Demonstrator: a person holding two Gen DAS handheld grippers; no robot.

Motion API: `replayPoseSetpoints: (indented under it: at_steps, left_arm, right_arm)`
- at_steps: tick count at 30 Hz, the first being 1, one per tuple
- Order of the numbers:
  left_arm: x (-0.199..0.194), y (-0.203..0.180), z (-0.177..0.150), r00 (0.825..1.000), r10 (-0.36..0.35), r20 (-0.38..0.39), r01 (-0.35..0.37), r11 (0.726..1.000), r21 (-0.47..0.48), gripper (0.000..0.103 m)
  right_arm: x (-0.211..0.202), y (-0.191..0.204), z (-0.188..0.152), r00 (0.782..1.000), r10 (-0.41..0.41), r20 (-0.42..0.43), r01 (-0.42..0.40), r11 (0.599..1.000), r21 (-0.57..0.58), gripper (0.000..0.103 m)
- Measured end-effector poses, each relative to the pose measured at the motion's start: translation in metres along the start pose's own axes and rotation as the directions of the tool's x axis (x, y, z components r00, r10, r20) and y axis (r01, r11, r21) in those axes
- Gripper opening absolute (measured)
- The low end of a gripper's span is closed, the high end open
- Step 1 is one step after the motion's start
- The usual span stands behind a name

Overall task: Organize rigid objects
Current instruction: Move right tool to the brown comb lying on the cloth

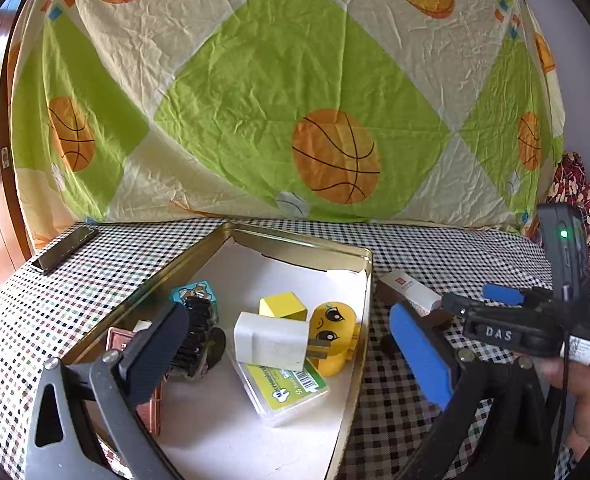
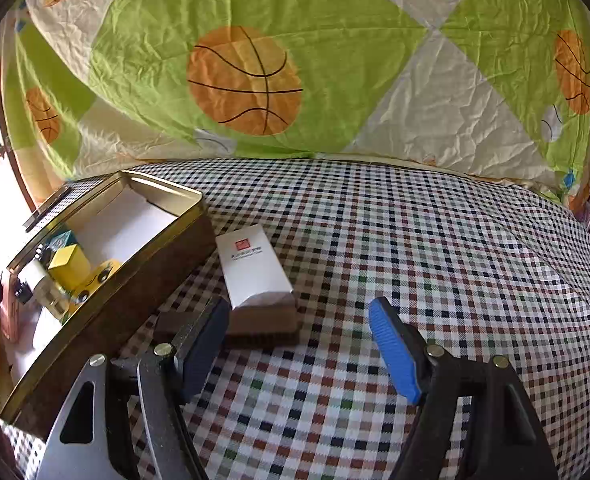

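Checked worktop (image 2: 375, 240) before a basketball-print sheet (image 2: 255, 40): right tool (image 2: 299, 344) spread wide and empty, nearing white box (image 2: 251, 268) beside gold tin (image 1: 347, 356); left tool (image 1: 291, 352) wide, empty over it. Closing on the box apparently next.

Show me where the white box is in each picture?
Left wrist view: the white box lies right of centre on the checked cloth, just outside the tin's right wall, partly behind the right gripper.
Right wrist view: the white box lies centre-left, just right of the tin.
Shared landmark: the tin.
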State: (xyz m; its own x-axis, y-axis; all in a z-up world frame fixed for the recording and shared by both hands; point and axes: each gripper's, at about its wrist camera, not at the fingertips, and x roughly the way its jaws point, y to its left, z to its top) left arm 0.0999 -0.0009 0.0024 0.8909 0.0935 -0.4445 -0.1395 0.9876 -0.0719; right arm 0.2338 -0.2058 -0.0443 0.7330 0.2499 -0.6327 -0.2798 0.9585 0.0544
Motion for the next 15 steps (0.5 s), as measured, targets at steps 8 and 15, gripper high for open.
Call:
replayPoseSetpoints:
  at_steps: [8, 15]
  left_arm:
    - [0.001, 0.005, -0.001, 1.0, -0.019, -0.006, 0.019, 1.0, -0.02, 0.103]
    - [-0.001, 0.002, -0.002, 1.0, -0.019, -0.003, 0.019, 1.0, -0.012, 0.103]
  right_arm:
    - [0.006, -0.008, -0.012, 0.992, 0.066, -0.104, -0.064, 0.998, 0.018, 0.074]
    - [-0.019, 0.018, -0.026, 0.993, 0.084, -0.086, -0.094, 0.987, -0.13, 0.074]
